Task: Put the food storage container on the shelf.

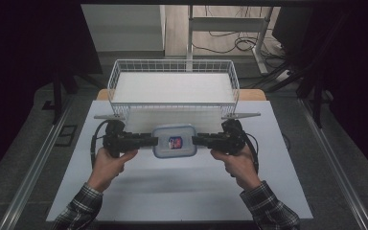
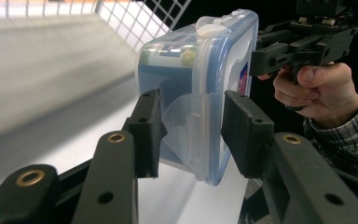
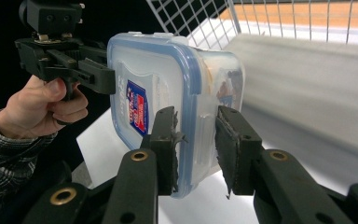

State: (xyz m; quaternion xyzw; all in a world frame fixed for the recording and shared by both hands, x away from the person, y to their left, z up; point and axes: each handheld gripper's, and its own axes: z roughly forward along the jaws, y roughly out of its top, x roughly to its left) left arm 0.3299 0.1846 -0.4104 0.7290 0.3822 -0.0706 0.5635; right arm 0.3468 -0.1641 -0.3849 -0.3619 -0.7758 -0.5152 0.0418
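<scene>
Left tool (image 1: 154, 141) and right tool (image 1: 195, 140) are clamped on the lidded food-filled container (image 1: 174, 141), held level above the tabletop (image 1: 182, 191).

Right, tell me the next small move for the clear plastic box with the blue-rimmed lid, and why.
Probably carry it forward over the near rim of the white wire basket. The clear plastic box with the blue-rimmed lid is gripped at opposite ends by the left gripper and right gripper, looks lifted off the white table, and the basket stands just beyond it.
</scene>
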